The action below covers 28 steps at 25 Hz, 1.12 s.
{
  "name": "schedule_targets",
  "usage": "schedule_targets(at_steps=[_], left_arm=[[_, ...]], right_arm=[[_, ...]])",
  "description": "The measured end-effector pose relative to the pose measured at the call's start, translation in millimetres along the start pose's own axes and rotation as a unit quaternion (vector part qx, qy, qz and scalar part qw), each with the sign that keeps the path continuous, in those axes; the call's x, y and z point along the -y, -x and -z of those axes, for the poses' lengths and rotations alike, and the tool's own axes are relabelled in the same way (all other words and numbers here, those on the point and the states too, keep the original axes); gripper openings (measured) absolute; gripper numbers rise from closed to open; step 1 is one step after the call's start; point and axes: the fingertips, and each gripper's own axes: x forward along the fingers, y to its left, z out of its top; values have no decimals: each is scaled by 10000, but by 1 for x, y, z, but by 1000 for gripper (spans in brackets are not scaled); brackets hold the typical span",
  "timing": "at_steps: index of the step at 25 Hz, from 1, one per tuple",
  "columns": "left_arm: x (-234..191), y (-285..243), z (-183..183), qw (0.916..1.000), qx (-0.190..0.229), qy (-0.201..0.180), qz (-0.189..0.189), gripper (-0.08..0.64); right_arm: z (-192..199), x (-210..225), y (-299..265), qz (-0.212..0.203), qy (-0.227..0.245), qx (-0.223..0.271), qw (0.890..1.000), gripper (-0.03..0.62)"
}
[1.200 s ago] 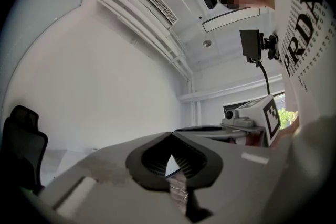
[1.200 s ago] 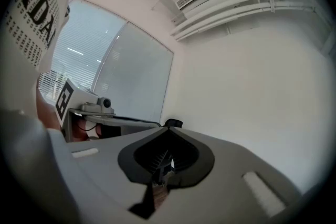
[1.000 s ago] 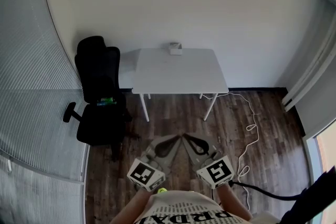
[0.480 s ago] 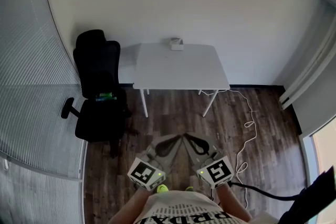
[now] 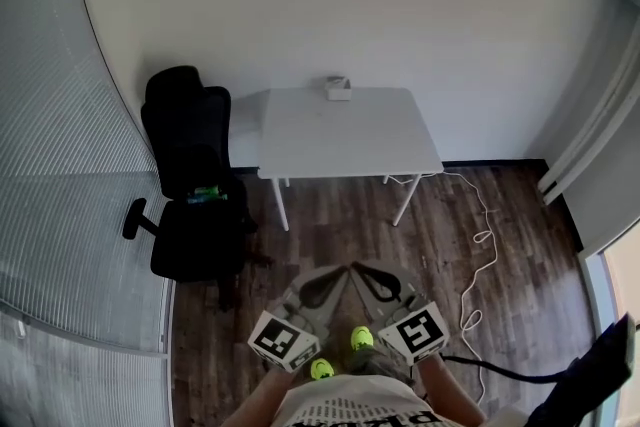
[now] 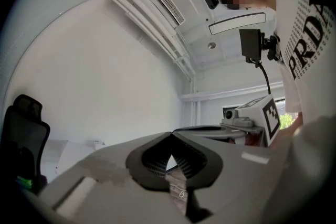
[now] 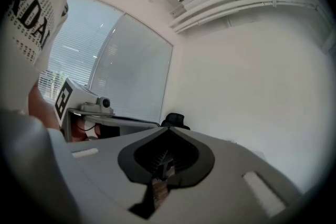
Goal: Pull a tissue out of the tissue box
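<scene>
A small tissue box point(image 5: 338, 89) stands at the far edge of a white table point(image 5: 345, 140), by the wall across the room. In the left gripper view the tissue box point(image 6: 97, 143) is a tiny pale shape in the distance. Both grippers are held low in front of the person, far from the table. My left gripper point(image 5: 342, 270) is shut, tips touching, with nothing between them point(image 6: 171, 134). My right gripper point(image 5: 358, 268) is likewise shut and empty point(image 7: 168, 128). The two point towards each other's tips.
A black office chair point(image 5: 190, 180) stands left of the table on the dark wood floor. A white cable point(image 5: 478, 240) trails over the floor at the right. Window blinds point(image 5: 60, 215) curve along the left. Yellow-green shoes point(image 5: 340, 355) show below the grippers.
Both grippers have sunk slightly lower in the head view. The view has shifted a little, and the person's yellow-green shoes have come into sight.
</scene>
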Motion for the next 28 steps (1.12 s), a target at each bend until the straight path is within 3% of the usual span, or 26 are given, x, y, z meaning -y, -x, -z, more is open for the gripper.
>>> schedule_targets(at_steps=[13,28], left_arm=[[-28,-72,14,9991,-312,-48,-270,-11],[-57,-190,24,9983,-274,-29,-510,-11]], right_arm=[[21,76,-18,-209,-220,-95,9995,8],[40,194,-30,-518,-193,-110,9984,8]])
